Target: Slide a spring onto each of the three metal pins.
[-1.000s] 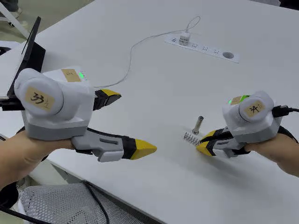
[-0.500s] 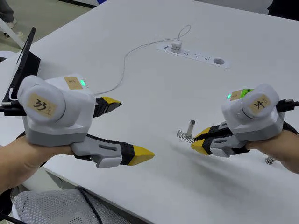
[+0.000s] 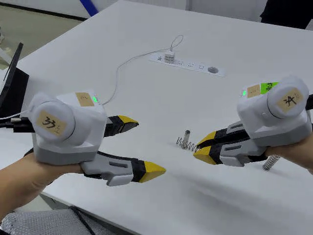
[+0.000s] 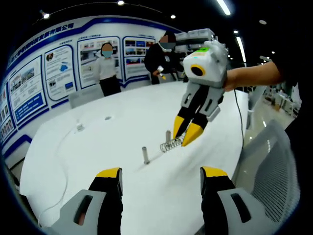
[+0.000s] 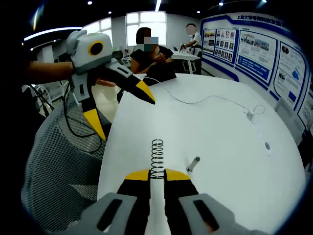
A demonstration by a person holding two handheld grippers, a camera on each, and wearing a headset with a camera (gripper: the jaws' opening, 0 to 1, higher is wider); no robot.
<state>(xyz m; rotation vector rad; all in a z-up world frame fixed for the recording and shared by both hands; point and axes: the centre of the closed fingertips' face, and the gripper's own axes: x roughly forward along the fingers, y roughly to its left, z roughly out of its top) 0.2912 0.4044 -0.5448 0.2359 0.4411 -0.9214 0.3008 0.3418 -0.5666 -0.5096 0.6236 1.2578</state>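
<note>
right gripper [image 5: 156, 174]: jaws were closed on one end of a spring [image 5: 156, 154], with the coil sticking out ahead of the tips, low over the white table [image 3: 146, 73].
spring vs pin: its free end sat just beside a bare upright metal pin [image 3: 186, 136], not on it.
left gripper [image 3: 146, 146]: jaws were wide apart and empty, well apart from the pin.
second pin [image 4: 168, 137]: stood just behind the spring and looked bare, but too small to be sure.
second spring [image 3: 270, 162]: sat right of the right gripper, partly hidden. Couldn't tell whether it was on a pin.
progress: early. The held spring was unseated, so likely two or more pins left.
</note>
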